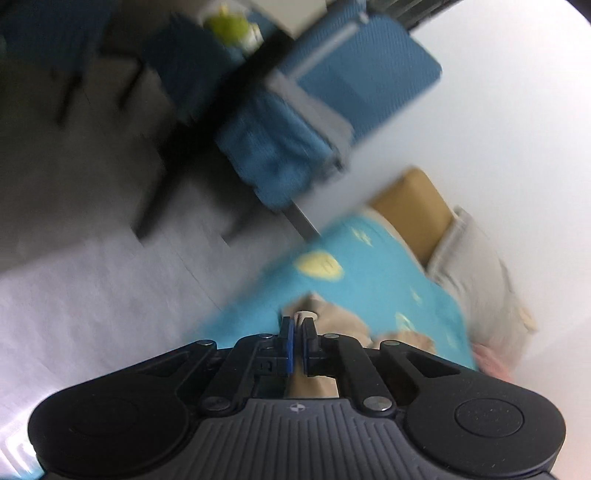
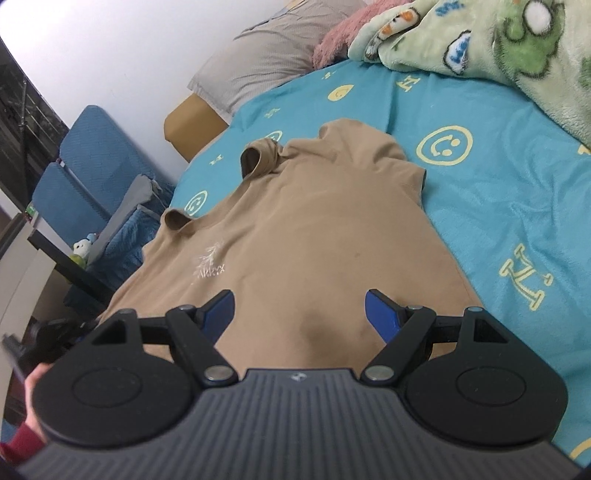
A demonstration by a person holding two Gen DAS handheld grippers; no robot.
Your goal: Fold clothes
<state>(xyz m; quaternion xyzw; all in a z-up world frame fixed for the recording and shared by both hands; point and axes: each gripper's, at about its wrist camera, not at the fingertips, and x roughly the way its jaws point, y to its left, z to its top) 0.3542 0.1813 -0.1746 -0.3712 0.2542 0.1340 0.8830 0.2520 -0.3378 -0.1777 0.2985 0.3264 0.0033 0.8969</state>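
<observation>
A tan T-shirt (image 2: 314,229) lies spread on a blue bedsheet (image 2: 498,192), collar toward the far end, with a small white print on the chest. My right gripper (image 2: 299,306) is open, its jaws wide apart just above the shirt's lower part. My left gripper (image 1: 297,325) is shut on the tan shirt's fabric (image 1: 332,325) at its edge; the left wrist view is blurred. The left gripper also shows at the lower left of the right wrist view (image 2: 48,339), at the shirt's left edge.
A green patterned blanket (image 2: 498,40), a pink plush item (image 2: 336,33) and a grey pillow (image 2: 266,55) lie at the far end of the bed. Blue chairs (image 2: 85,166) and a dark table (image 2: 70,269) stand beside the bed on the left. Grey floor (image 1: 92,240) lies below.
</observation>
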